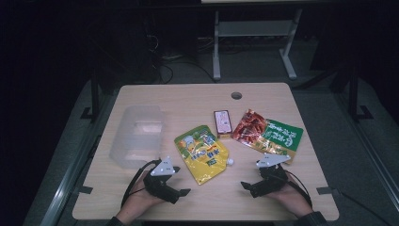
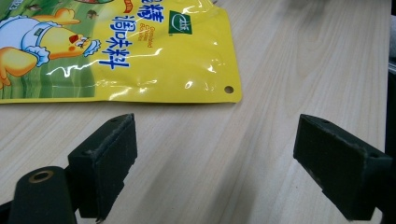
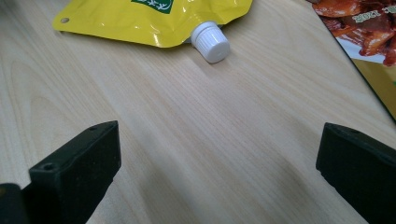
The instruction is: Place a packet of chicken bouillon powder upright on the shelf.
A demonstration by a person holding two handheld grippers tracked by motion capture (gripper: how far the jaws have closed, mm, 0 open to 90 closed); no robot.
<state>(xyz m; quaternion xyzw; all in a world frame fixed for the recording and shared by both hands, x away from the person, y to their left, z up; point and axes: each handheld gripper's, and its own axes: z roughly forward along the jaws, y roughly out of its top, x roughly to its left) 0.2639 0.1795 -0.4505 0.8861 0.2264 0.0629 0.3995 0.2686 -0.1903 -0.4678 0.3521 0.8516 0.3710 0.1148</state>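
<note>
High view: left tongs [image 1: 184, 192] and right tongs [image 1: 245, 185] resting low on the pale wooden surface [image 1: 197, 101], jaws spread wide, nothing held. Between them, flat and near both, the glossy yellow spouted seasoning pouch [image 1: 202, 152], likely the first pick. Beyond: clear plastic tub [image 1: 137, 135] at left, probably the destination; small dark-red box [image 1: 223, 123]; red-and-green snack packet [image 1: 268, 134]. Dim room, grey floor, white desk legs behind.

Left gripper view: foam-lined pads [image 2: 105, 163] apart over bare wood, pouch's bottom edge just ahead.

Right gripper view: jaws parted, aimed toward the pouch's white screw cap [image 3: 211, 42]; snack packet at right edge.
</note>
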